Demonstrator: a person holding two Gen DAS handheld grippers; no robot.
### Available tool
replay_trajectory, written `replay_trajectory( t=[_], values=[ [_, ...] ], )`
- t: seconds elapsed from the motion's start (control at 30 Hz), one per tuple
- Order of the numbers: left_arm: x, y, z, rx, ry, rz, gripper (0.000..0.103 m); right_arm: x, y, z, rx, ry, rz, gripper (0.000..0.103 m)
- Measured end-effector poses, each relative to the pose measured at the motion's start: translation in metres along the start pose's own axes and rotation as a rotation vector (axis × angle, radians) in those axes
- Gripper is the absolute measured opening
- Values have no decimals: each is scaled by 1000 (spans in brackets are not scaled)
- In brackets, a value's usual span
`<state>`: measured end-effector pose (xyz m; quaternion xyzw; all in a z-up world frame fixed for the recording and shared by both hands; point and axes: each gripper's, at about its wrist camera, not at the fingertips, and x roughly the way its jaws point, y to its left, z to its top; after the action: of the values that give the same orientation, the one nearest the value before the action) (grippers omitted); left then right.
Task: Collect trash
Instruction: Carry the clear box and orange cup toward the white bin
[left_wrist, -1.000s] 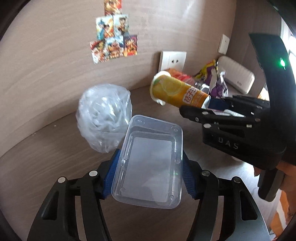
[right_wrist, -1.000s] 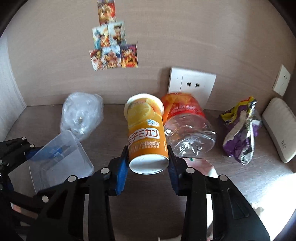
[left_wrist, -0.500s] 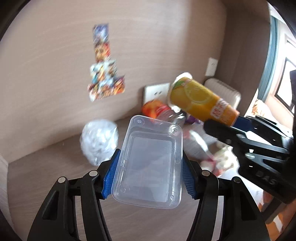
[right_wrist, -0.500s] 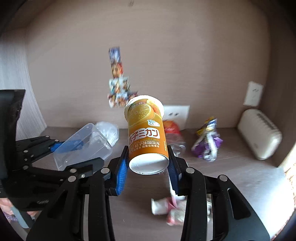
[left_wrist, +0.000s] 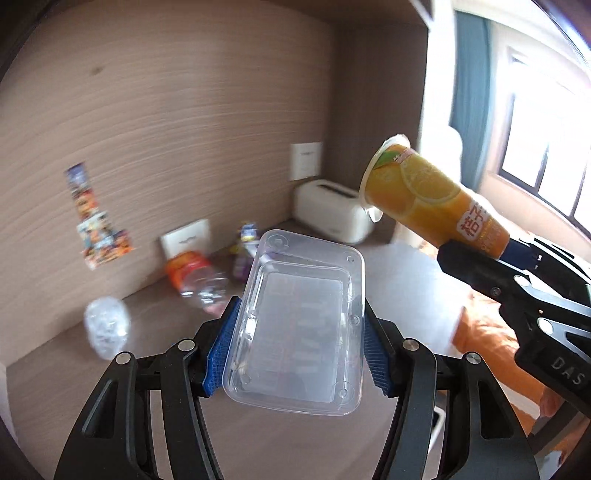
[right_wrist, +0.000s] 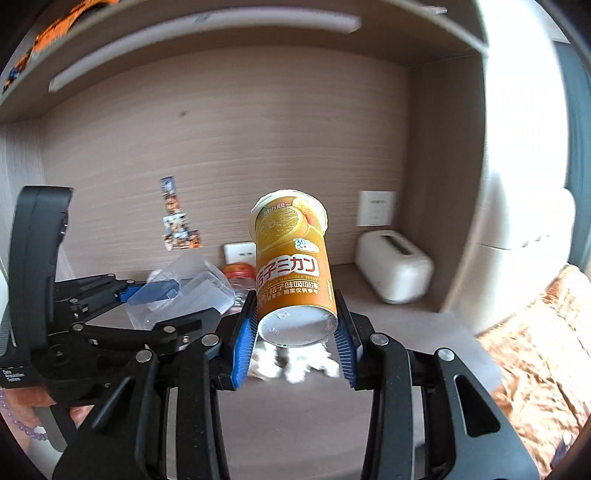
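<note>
**A:** Where do the two pieces of trash sit relative to the jaws?

**B:** Each is already inside them. The left gripper (left_wrist: 295, 354) carries the clear plastic container (left_wrist: 299, 332) above the surface (left_wrist: 258, 443), its long axis running forward along the fingers, the blue pads (left_wrist: 221, 354) pinching its two long sides. The right gripper (right_wrist: 295, 339) holds the orange jelly-drink cup (right_wrist: 291, 266) by its base end, rim pointing away and upward, long axis also in line with the fingers.

**A:** How wide are the jaws?

**B:** The left stands about half spread, filled by the container; the right narrower, clamped on the cup. Neither has slack.

**A:** And which hand leads?

**B:** They travel side by side, the cup just right of the container. No bin is visible in either view. A plastic bottle (left_wrist: 195, 280) and a crumpled clear bag (left_wrist: 107, 328) lie on the surface near the back wall.
</note>
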<state>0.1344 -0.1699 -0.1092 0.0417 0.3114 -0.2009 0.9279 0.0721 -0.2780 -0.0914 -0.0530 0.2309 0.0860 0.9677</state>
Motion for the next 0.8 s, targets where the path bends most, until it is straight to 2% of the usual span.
replay_trajectory(
  t=[0.33, 0.7, 0.8],
  values=[
    [2, -121, 0, 108, 11, -153, 60, -85, -76, -36, 76, -3, -165, 40],
    [20, -224, -22, 199, 69, -271, 60, -135, -140, -80, 168, 32, -292, 40],
    [30, -241, -29, 219, 91, -296, 60, -147, -156, -96, 198, 52, -315, 40]
  ],
)
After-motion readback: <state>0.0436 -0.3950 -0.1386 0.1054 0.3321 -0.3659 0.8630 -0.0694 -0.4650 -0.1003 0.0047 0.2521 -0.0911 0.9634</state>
